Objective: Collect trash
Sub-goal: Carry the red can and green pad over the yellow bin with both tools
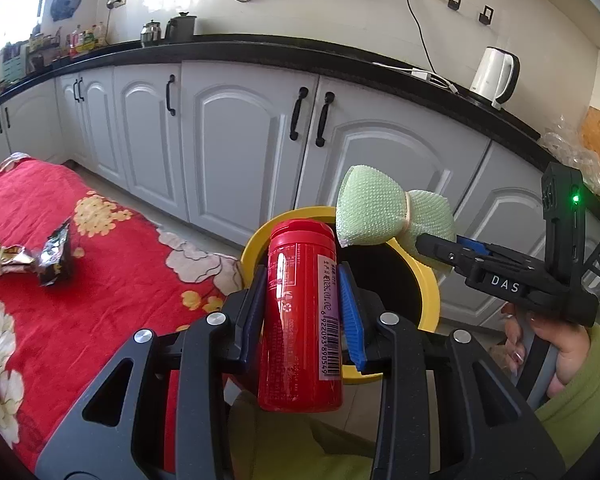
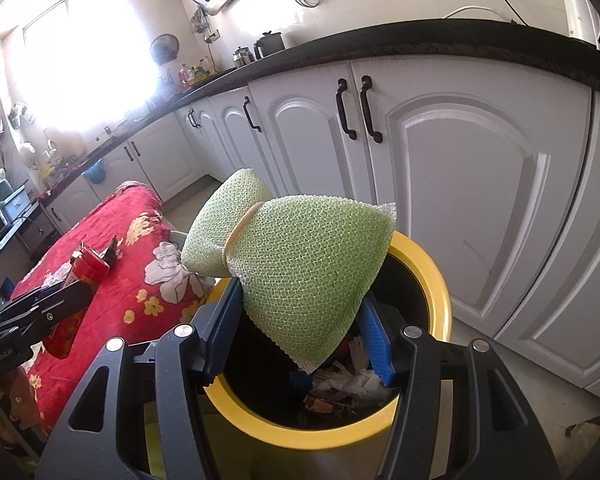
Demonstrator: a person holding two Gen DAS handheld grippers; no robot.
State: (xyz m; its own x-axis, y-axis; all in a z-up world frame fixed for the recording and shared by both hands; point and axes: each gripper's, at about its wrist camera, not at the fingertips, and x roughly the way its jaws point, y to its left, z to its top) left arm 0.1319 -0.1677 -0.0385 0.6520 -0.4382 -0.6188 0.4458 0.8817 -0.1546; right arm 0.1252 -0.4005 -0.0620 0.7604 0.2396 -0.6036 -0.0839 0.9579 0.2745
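My left gripper (image 1: pixel 300 300) is clamped on a red bottle (image 1: pixel 300 320); the blue pads (image 1: pixel 350 312) press its sides at mid-height, the cap end points away from me and the barcode label faces right. The bottle stands roughly upright, tilted slightly, at the near-left rim of the yellow-rimmed bin (image 1: pixel 428 280), which stands on the floor in front of the white cabinets (image 1: pixel 236 140). My right gripper (image 2: pixel 300 312) is clamped on a green mesh sponge (image 2: pixel 300 256) — a bow-shaped piece cinched at its middle by a pale band (image 2: pixel 240 232). The fingers grip the lower lobe; the upper lobe projects away from me and to the left. The sponge is held directly above the bin opening (image 2: pixel 420 264), clear of the rim. Inside the bin, crumpled white and coloured scraps (image 2: pixel 348 380) lie at the bottom. In the left wrist view, the right gripper enters from the right edge with my hand (image 1: pixel 556 348) on its handle. To the left of the bin is a surface covered with a red floral cloth (image 1: pixel 60 240) — two crumpled foil wrappers (image 1: pixel 28 260) lie on it, well apart from the bin. A white kettle (image 1: pixel 494 74) stands on the black countertop (image 1: pixel 260 50).
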